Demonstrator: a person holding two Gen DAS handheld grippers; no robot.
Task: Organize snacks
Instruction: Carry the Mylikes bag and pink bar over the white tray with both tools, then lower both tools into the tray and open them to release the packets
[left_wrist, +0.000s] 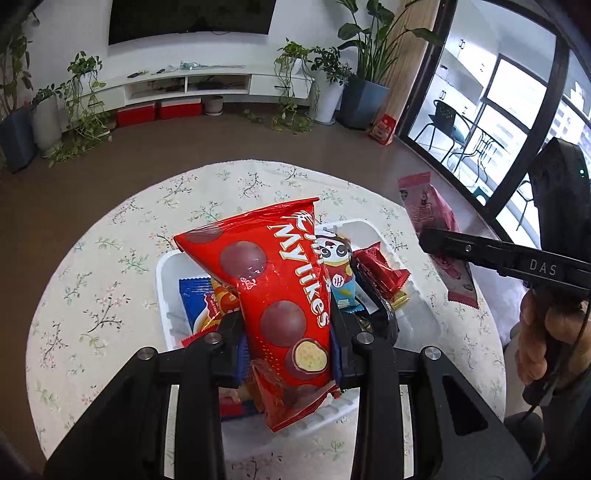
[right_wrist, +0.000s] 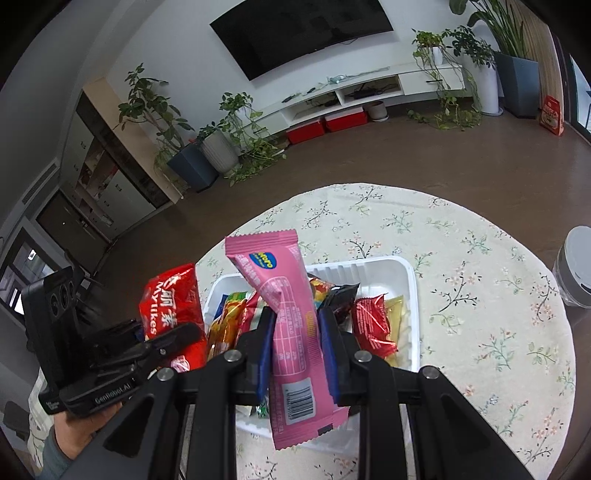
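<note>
**Two Snacks Held Above a Nearly Full Tray**

The sorting looked well advanced. The white tray (right_wrist: 404, 291) on the floral desk (right_wrist: 480, 295) already carried a jumble of small packets, among them a red wrapper (right_wrist: 371, 325), a yellowish one and a black one, lying loosely, not in rows. No loose snack showed on the bare cloth, so what remained, by my reading, was to place the two items in hand.

The left claw (left_wrist: 288, 328) was clamped on a red Mylikes bag (left_wrist: 273, 280), glossy and puffed, printed with chocolate balls, held upright above the tray's near side. The right claw (right_wrist: 297, 325) was pinched on a pink bar wrapper (right_wrist: 284, 317), long and flat with crimped ends and a barcode, also raised over the tray. A white-lidded jar (right_wrist: 576, 269) stood well apart at the desk's right edge.
</note>
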